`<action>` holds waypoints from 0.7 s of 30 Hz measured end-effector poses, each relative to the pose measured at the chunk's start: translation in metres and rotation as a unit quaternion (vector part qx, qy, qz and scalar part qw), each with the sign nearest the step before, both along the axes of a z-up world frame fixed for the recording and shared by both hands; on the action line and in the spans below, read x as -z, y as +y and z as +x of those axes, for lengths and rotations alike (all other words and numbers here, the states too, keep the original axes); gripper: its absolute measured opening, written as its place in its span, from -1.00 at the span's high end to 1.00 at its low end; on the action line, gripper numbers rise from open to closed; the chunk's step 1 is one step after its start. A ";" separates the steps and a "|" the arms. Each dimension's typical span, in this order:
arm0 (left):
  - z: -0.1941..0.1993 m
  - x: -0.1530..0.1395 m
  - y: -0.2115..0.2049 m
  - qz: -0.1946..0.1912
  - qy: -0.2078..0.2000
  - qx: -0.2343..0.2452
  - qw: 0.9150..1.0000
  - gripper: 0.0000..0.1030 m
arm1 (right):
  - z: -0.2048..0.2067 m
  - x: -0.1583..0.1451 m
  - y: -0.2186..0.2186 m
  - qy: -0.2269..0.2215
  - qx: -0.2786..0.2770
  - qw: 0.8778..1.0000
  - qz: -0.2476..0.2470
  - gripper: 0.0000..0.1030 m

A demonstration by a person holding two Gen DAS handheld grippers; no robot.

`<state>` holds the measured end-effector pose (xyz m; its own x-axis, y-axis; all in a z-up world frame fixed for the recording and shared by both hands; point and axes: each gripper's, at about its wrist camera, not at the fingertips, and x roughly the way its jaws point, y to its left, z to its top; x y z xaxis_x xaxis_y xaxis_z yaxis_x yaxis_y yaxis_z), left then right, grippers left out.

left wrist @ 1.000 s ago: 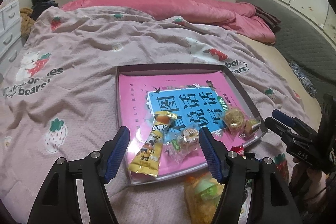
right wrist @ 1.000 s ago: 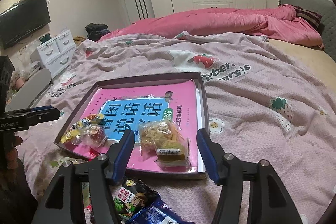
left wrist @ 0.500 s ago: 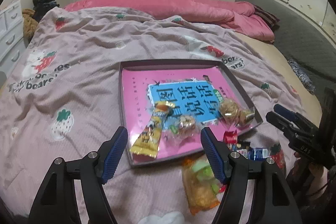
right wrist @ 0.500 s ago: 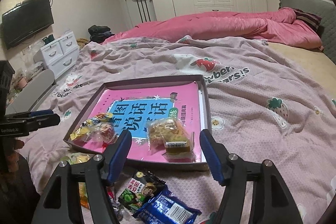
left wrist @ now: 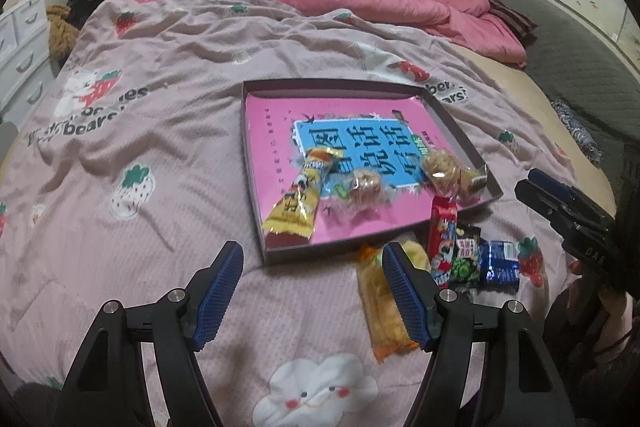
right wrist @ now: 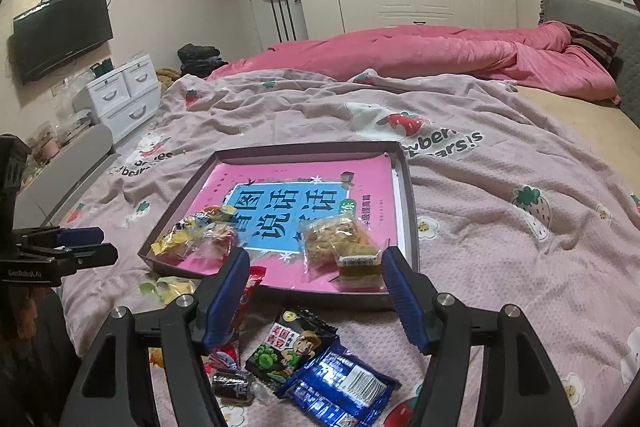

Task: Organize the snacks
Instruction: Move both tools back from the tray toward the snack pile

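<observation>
Lying below right tool (right wrist: 314, 259): snacks (right wrist: 316, 367)

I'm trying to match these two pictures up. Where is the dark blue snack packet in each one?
Left wrist view: the dark blue snack packet lies on the blanket at lower right, outside the tray, right of the green pea packet.
Right wrist view: it lies at bottom centre, below the open right gripper.
Shared landmark: the tray with the pink book.

Both cameras look forward and down across the bed (left wrist: 160, 155), close above its near edge. The left wrist view looks down more steeply. They share the tray (left wrist: 256, 163) (right wrist: 410, 187) at mid-frame.
</observation>
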<state>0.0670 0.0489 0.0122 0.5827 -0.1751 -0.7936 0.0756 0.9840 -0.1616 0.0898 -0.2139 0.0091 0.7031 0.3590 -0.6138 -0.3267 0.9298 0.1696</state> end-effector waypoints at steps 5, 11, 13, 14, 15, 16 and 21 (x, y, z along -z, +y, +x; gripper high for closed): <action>-0.006 0.001 -0.002 -0.007 0.004 0.007 1.000 -0.44 | -0.006 0.000 0.010 0.003 -0.013 1.000 -0.001 -0.32; -0.010 0.001 -0.010 -0.016 0.005 0.022 1.000 -0.44 | -0.012 0.005 0.025 0.019 -0.038 0.999 0.001 -0.32; -0.012 0.002 -0.014 -0.019 0.006 0.030 0.999 -0.44 | -0.014 0.008 0.031 0.027 -0.048 0.998 -0.001 -0.32; -0.013 0.002 -0.017 -0.022 0.006 0.035 0.999 -0.44 | -0.014 0.010 0.033 0.031 -0.052 0.998 -0.001 -0.32; -0.013 0.002 -0.019 -0.024 0.007 0.038 0.999 -0.44 | -0.015 0.012 0.036 0.036 -0.056 0.998 0.000 -0.32; -0.014 0.003 -0.021 -0.027 0.008 0.042 0.999 -0.44 | -0.015 0.015 0.038 0.043 -0.060 0.997 0.002 -0.32; -0.015 0.006 -0.030 -0.031 0.012 0.054 0.998 -0.43 | -0.012 0.030 0.046 0.076 -0.072 0.995 0.004 -0.32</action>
<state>0.0522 0.0192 0.0062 0.5380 -0.2857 -0.7931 0.1763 0.9581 -0.2256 0.0774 -0.1675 -0.0211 0.5439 0.4542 -0.7056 -0.4257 0.8740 0.2345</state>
